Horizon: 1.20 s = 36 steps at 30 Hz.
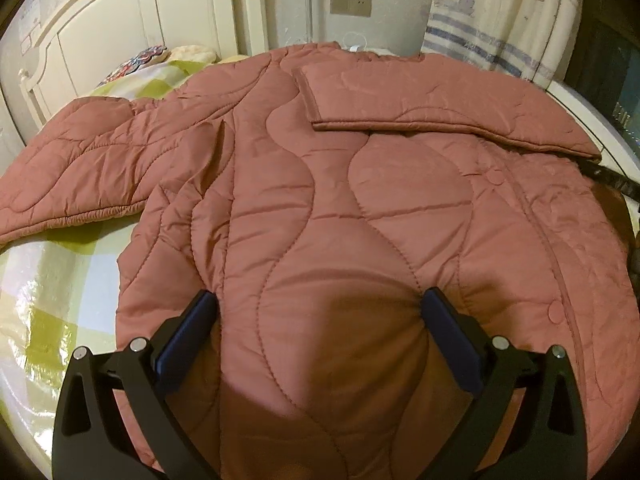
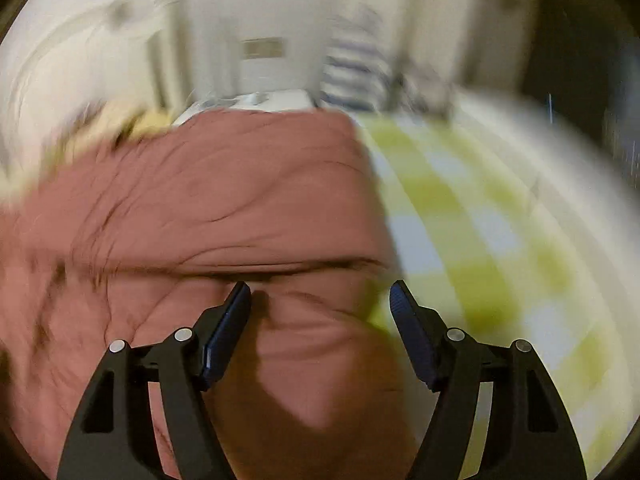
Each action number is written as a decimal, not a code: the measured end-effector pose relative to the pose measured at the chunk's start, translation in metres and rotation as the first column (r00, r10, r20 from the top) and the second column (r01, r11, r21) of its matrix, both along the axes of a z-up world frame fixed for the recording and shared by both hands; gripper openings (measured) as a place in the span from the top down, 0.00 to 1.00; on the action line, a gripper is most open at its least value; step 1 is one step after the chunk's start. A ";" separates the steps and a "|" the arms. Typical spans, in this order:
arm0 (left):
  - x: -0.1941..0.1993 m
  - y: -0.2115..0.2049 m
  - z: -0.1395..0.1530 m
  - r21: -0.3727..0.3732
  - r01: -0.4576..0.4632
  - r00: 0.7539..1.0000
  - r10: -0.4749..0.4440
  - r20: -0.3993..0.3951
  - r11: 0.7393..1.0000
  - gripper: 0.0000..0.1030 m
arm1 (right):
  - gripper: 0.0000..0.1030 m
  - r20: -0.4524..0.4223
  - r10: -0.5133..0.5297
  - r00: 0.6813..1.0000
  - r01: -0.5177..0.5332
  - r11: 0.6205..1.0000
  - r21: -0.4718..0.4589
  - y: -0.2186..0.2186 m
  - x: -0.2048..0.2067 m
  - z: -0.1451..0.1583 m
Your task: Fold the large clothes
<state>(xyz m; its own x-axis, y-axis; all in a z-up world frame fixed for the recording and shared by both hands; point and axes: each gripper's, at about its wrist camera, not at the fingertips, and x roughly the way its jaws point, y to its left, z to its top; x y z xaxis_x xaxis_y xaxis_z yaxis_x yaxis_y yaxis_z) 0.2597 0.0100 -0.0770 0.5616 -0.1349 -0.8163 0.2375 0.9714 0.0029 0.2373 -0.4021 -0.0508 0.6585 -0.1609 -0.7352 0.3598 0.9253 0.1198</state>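
Observation:
A large dusty-pink quilted jacket (image 1: 340, 200) lies spread on the bed. One sleeve (image 1: 80, 168) stretches out to the left; the other sleeve (image 1: 440, 108) is folded across the upper body. My left gripper (image 1: 320, 300) is open, its jaws wide apart, low over the jacket's lower part with nothing between the pads. The right wrist view is blurred by motion. There the jacket (image 2: 200, 208) fills the left and middle, its right edge beside bare sheet. My right gripper (image 2: 320, 292) is open and empty above that right edge.
The bed has a green and white checked sheet (image 2: 480, 240). A white headboard (image 1: 120, 20) stands at the back left, with pillows (image 1: 176, 56) below it. A striped curtain (image 1: 500, 20) hangs at the back right. A dark strap (image 1: 612, 180) lies at the jacket's right.

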 end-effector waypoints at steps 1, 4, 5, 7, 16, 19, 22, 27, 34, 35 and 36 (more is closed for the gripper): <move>0.003 -0.002 0.003 0.013 0.006 0.999 -0.006 -0.045 1.000 0.02 | 0.34 0.024 -0.025 0.999 0.023 0.998 0.061 -0.011 -0.003 -0.001; 0.010 -0.001 0.028 -0.072 -0.001 0.995 -0.006 -0.095 0.997 0.11 | 0.34 0.073 -0.068 0.995 0.056 0.985 0.166 -0.030 -0.011 -0.006; 0.014 -0.001 0.046 -0.151 0.009 0.998 -0.019 -0.061 0.989 0.13 | 0.34 0.084 -0.073 0.994 0.060 0.987 0.149 -0.024 -0.013 -0.005; 0.025 -0.011 0.071 -0.183 0.017 1.000 -0.014 0.016 0.983 0.12 | 0.34 0.092 -0.075 0.993 0.066 0.993 0.094 -0.015 -0.017 -0.002; 0.120 -0.093 0.031 0.038 -0.024 0.997 0.021 0.074 0.999 0.10 | 0.34 0.093 -0.264 0.960 0.252 0.960 0.126 -0.014 -0.045 -0.002; 0.122 -0.089 0.017 0.011 -0.018 0.997 0.017 0.078 1.000 0.08 | 0.34 0.090 -0.264 0.960 0.250 0.958 0.143 -0.017 -0.046 -0.004; 0.116 -0.073 0.026 -0.052 -0.021 0.996 0.026 0.085 0.998 0.11 | 0.34 0.092 -0.258 0.962 0.244 0.959 0.143 -0.017 -0.046 -0.004; 0.100 -0.065 0.053 -0.093 -0.045 0.976 0.064 0.208 0.995 0.08 | 0.34 0.108 -0.258 0.960 0.242 0.960 0.144 -0.016 -0.047 -0.003; 0.106 -0.088 0.024 0.006 0.056 0.986 -0.057 0.160 0.998 0.07 | 0.38 0.243 -0.262 0.934 0.248 0.965 0.085 -0.004 -0.064 0.017; 0.103 -0.086 0.027 -0.007 0.059 0.982 -0.057 0.180 0.998 0.07 | 0.41 0.262 -0.235 0.936 0.230 0.972 0.053 0.004 -0.065 0.024; 0.096 -0.080 0.034 -0.042 0.063 0.971 -0.051 0.232 0.997 0.07 | 0.41 0.271 -0.201 0.941 0.201 0.979 0.028 0.012 -0.063 0.029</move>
<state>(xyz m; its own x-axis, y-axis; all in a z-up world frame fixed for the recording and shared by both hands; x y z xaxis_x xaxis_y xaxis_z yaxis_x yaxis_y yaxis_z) 0.3552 -0.0697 -0.0433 0.7245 -0.2083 -0.6570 0.2909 0.9566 0.0174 0.1741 -0.3904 -0.0216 0.7869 -0.3105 -0.5333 0.4923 0.8369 0.2392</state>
